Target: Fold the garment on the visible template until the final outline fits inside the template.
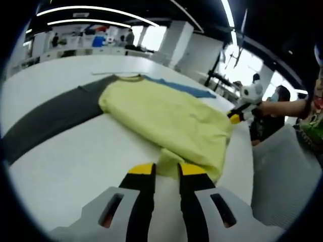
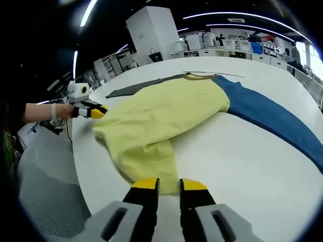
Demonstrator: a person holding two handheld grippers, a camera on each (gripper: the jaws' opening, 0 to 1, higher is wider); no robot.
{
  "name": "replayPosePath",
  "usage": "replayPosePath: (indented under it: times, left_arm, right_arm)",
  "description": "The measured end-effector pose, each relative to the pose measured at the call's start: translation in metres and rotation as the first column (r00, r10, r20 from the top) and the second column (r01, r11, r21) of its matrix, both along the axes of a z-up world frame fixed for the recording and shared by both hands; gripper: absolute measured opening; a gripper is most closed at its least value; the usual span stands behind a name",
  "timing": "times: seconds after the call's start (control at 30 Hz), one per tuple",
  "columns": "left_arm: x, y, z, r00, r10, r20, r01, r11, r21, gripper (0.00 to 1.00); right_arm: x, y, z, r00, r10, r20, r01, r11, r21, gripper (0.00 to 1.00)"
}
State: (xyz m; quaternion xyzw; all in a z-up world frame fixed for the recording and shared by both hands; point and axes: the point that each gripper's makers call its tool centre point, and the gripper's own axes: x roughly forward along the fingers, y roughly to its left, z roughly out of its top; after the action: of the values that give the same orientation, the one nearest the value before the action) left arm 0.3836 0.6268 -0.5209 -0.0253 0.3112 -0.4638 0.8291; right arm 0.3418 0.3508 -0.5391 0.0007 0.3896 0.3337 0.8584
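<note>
In the left gripper view we find the garment (image 1: 166, 118), a pale yellow top, lying rumpled on the white table (image 1: 65, 161), its collar toward the far end and its hem toward the near edge. A dark grey sleeve (image 1: 48, 121) runs from it to the left, and a blue sleeve (image 1: 184, 88) shows beyond its far side. The left gripper (image 1: 165, 170) sits at the near hem, its yellow-tipped jaws a narrow gap apart with the cloth's edge right at the tips; we cannot tell whether cloth is pinched between them. At the right of this view the right gripper (image 1: 234, 117) meets the garment's side edge, held by a person's hand (image 1: 267, 107). In the right gripper view the same garment (image 2: 161, 121) spreads across the table (image 2: 242, 166), with the blue sleeve (image 2: 272, 118) stretching to the right and the grey sleeve (image 2: 136, 86) at the far left. The right gripper (image 2: 169, 185) rests at a folded flap of yellow cloth, jaws nearly together; whether it is grasping, we cannot tell. The left gripper (image 2: 96, 111) touches the garment's left edge.
</note>
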Motion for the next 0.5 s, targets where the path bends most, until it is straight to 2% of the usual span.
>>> replayPosePath:
  times: [0.17, 0.3, 0.5]
  left_arm:
    - [0.0007, -0.0015, 0.0008, 1.000, 0.008, 0.001, -0.008, 1.000, -0.003, 0.10]
    - [0.0002, -0.0011, 0.0010, 1.000, 0.018, -0.002, -0.018, 1.000, 0.000, 0.01]
    - [0.0003, 0.0030, 0.0006, 0.999, 0.036, -0.009, -0.036, 0.999, 0.002, 0.00]
  right_arm:
    - [0.0011, -0.0003, -0.0002, 1.000, -0.003, 0.002, 0.003, 1.000, 0.000, 0.08]
    - [0.0001, -0.0007, -0.0015, 1.000, -0.005, 0.000, 0.005, 1.000, -0.005, 0.03]
    - [0.0005, -0.0022, -0.0018, 1.000, -0.021, -0.005, 0.021, 1.000, -0.001, 0.00]
